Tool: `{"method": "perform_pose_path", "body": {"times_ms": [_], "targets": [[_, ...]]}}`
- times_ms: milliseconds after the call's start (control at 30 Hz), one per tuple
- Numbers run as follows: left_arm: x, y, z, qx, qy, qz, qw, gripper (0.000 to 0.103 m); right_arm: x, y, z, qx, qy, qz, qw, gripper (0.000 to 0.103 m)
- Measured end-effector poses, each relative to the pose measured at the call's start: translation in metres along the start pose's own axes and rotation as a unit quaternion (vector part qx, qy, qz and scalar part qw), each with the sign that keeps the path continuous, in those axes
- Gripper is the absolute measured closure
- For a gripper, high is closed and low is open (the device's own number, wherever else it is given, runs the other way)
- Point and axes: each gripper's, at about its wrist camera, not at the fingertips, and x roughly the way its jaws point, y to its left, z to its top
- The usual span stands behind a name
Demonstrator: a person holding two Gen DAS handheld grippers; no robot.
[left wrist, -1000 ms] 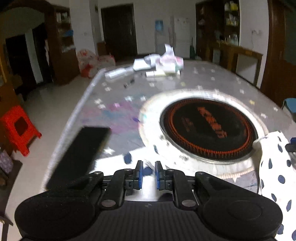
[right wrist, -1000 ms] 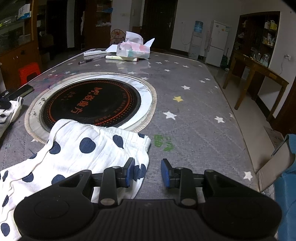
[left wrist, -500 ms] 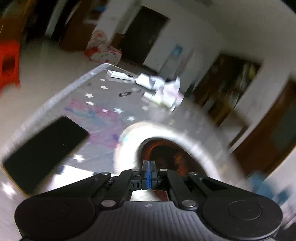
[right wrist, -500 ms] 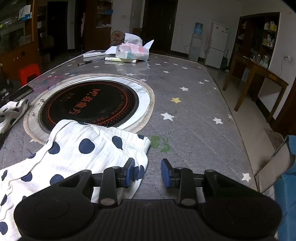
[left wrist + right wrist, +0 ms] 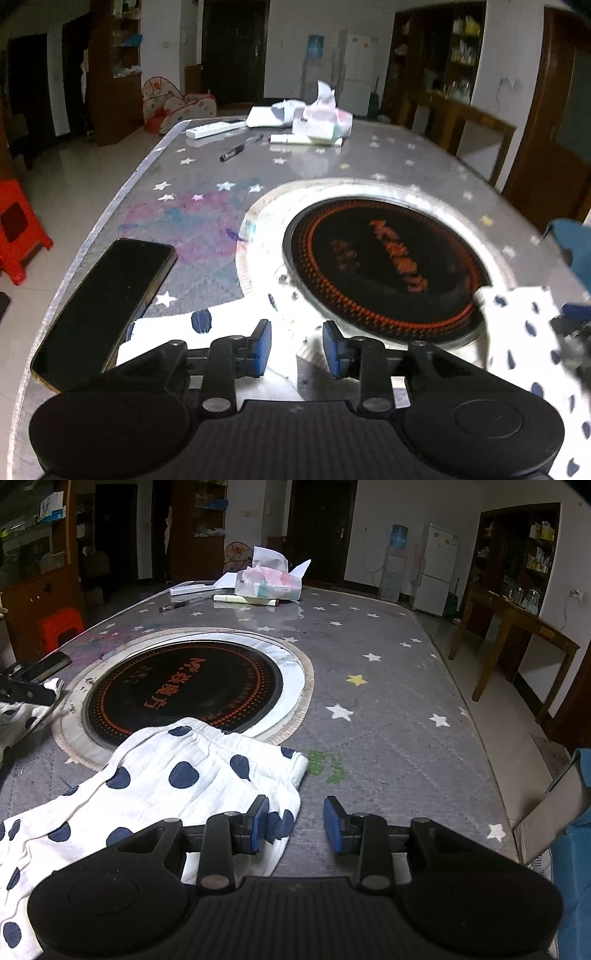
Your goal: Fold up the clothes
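With both grippers — left [image 5: 296, 343] and right [image 5: 295, 825] — spread wide and holding nothing, the dotted garment [image 5: 155, 790] lies flat at 6 o'clock of the burner [image 5: 184, 696], so nip each end's hem squarely before lifting — keep clear of the phone [image 5: 107, 295].

One polka-dot garment [image 5: 155, 786], one phone [image 5: 107, 299], one marker [image 5: 240, 148], one tissue pack [image 5: 267, 583], one remote [image 5: 216, 129].
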Motion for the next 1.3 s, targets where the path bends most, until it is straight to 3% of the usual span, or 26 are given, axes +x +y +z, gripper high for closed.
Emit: {"method": "perform_pose_path", "body": {"times_ms": [133,233,267,333,400,533,567,667,733,900,1033,1233,1300], "targets": [[0.011,-0.003,-0.001,0.013,0.009,0.028,0.9995,0.073,0.0,0.0,0.0,-0.001,-0.001,0.001,1.0,0.07],[0.013,0.003,0.003,-0.005,0.006,0.031,0.9995,0.095,0.001,-0.001,-0.001,0.0,-0.002,0.002,1.0,0.07],[0.014,0.006,0.004,-0.014,0.005,0.03,0.9994,0.097,0.001,-0.001,0.0,0.0,-0.003,0.002,1.0,0.07],[0.009,0.017,0.009,-0.062,-0.009,-0.004,0.998,0.099,0.0,-0.001,-0.001,-0.001,-0.004,0.001,1.0,0.07],[0.0,0.035,0.013,-0.139,-0.033,-0.057,0.988,0.099,-0.001,-0.002,0.0,-0.001,-0.006,0.0,1.0,0.07],[-0.008,0.06,0.018,-0.252,-0.052,-0.141,0.9559,0.099,-0.001,-0.004,0.001,0.005,-0.008,-0.003,1.0,0.07],[-0.008,0.06,0.019,-0.251,-0.048,-0.138,0.9567,0.098,-0.001,-0.005,0.002,0.007,-0.008,-0.003,1.0,0.07],[-0.01,0.052,0.015,-0.211,-0.034,-0.114,0.9701,0.089,-0.003,-0.006,0.002,0.011,-0.01,-0.002,1.0,0.069],[-0.015,0.048,0.01,-0.192,-0.033,-0.105,0.9751,0.077,-0.004,-0.007,0.002,0.015,-0.008,0.001,1.0,0.069],[-0.038,0.04,-0.008,-0.148,-0.034,-0.094,0.984,0.064,0.001,-0.003,-0.001,0.011,0.003,0.011,1.0,0.07],[-0.06,0.034,-0.03,-0.1,-0.025,-0.084,0.9912,0.063,0.003,0.005,0.0,-0.013,-0.001,0.01,1.0,0.085],[-0.072,0.033,-0.072,-0.055,-0.002,-0.05,0.9972,0.067,0.001,0.009,-0.003,-0.058,0.005,-0.052,0.997,0.085],[-0.078,0.031,-0.082,-0.027,-0.015,-0.031,0.999,0.064,0.001,0.003,-0.005,-0.061,0.009,-0.074,0.995,0.085]]}}
